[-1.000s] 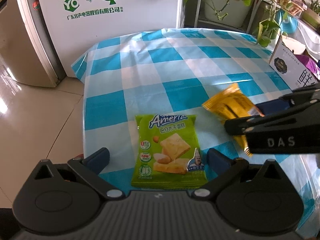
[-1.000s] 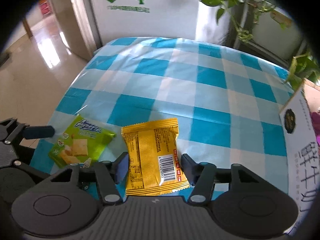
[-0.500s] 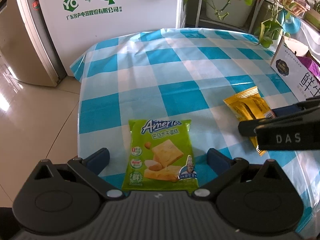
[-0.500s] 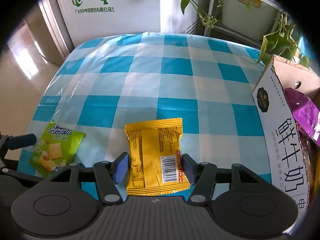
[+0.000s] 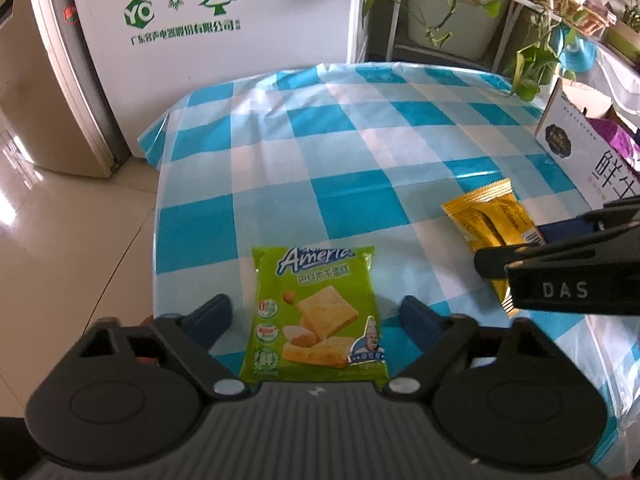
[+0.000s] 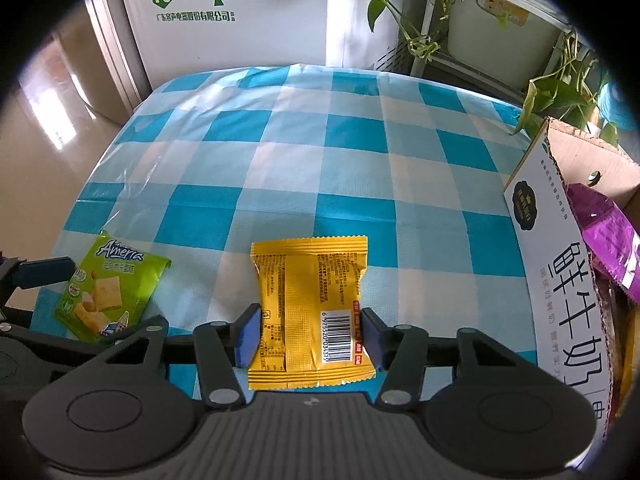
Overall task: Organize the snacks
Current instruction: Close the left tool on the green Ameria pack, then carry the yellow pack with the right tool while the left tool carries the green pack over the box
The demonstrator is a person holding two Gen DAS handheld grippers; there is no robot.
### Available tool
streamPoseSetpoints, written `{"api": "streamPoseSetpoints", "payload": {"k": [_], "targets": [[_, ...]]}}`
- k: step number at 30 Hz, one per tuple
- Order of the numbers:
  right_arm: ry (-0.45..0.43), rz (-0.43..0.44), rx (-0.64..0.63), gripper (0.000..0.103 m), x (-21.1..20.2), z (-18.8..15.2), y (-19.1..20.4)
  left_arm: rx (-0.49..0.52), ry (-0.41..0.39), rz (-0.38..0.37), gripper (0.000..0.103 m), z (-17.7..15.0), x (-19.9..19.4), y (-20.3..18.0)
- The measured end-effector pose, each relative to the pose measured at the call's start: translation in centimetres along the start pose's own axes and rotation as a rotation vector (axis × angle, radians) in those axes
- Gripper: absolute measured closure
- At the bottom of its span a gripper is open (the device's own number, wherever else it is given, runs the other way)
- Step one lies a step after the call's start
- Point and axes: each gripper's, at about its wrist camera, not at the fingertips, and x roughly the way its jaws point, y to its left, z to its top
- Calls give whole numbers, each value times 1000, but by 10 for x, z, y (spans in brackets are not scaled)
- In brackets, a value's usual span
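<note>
A green Ameria snack packet (image 5: 320,280) lies flat on the blue-checked tablecloth (image 5: 360,152) near the table's left edge. My left gripper (image 5: 316,308) straddles it, and its jaws are closing with a small gap on each side. The packet also shows in the right wrist view (image 6: 108,284). A yellow snack packet (image 6: 308,280), barcode side up, lies between the pads of my right gripper (image 6: 308,338). Those jaws are closing and the pads touch both side edges. In the left wrist view the right gripper's black fingers (image 5: 540,264) cover the near end of the yellow packet (image 5: 488,216).
A cardboard box (image 6: 560,280) with a white printed side stands at the table's right edge, with a purple bag (image 6: 604,232) inside. A white cabinet (image 5: 220,20) and potted plants (image 6: 560,92) stand behind the table. The floor (image 5: 72,240) drops off to the left.
The left jaws have narrowed toward the green packet. The right jaws have come in onto the yellow packet's sides. The right wrist view has swung right, so more of the box shows.
</note>
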Motion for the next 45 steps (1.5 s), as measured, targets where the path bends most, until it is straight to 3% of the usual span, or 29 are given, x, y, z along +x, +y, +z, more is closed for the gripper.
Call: {"api": "streamPoseSetpoints", "payload": {"k": [7,12,31,45], "targets": [[-4,-2,17,49,-2,0,-1,-65,-28,-27,45,5,-6,11],[-9,-5,23,49,-4,0,-2,-104,-31,-64,51,6,-8,14],[-57,-8,53,49,-24,2,-8,-133,-88,-119,51,14,-21,11],[-195,-34,84,49,-85,5,-42,-116,-151,-161,51,24,-35,-8]]}}
